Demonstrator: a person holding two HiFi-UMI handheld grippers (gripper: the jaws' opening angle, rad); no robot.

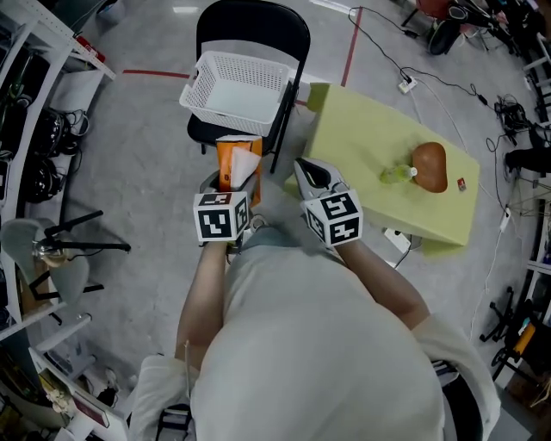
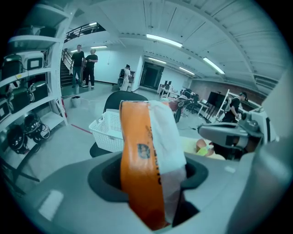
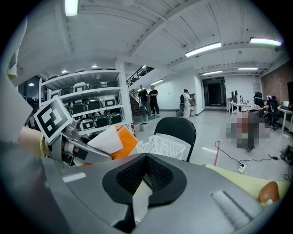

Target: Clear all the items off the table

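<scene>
Pinching is the left hand-held gripper's (image 1: 232, 185) job at this moment: its jaws are clamped on the lower end of an orange packet (image 2: 142, 169) with a white face, which stands upright between them. So one of the task's things is off the tabletop (image 1: 362, 129) and held in the air, just short of the white basket (image 1: 232, 82) that sits on the seat of a black chair (image 1: 258, 26). My reading is that the basket is parked there, beside the tabletop, as the drop point. Gripping the packet low leaves most of it free above the jaws, which should let it fall cleanly over the basket rim.

The right hand-held gripper (image 3: 144, 180) has its jaws pressed together with nothing held that I can make out. It hangs level with the left one, near the tabletop's corner, probably just idle.

A brown rounded item (image 1: 429, 165), a small green item (image 1: 394, 176) touching it and a tiny red thing (image 1: 461, 183) are on the tabletop, so clearing looks well short of done.

Dark print runs along the packet's edge, with a small square mark beside it, but both are too blurred to read. The cubes on the grippers carry only black-and-white square patterns, no words.
</scene>
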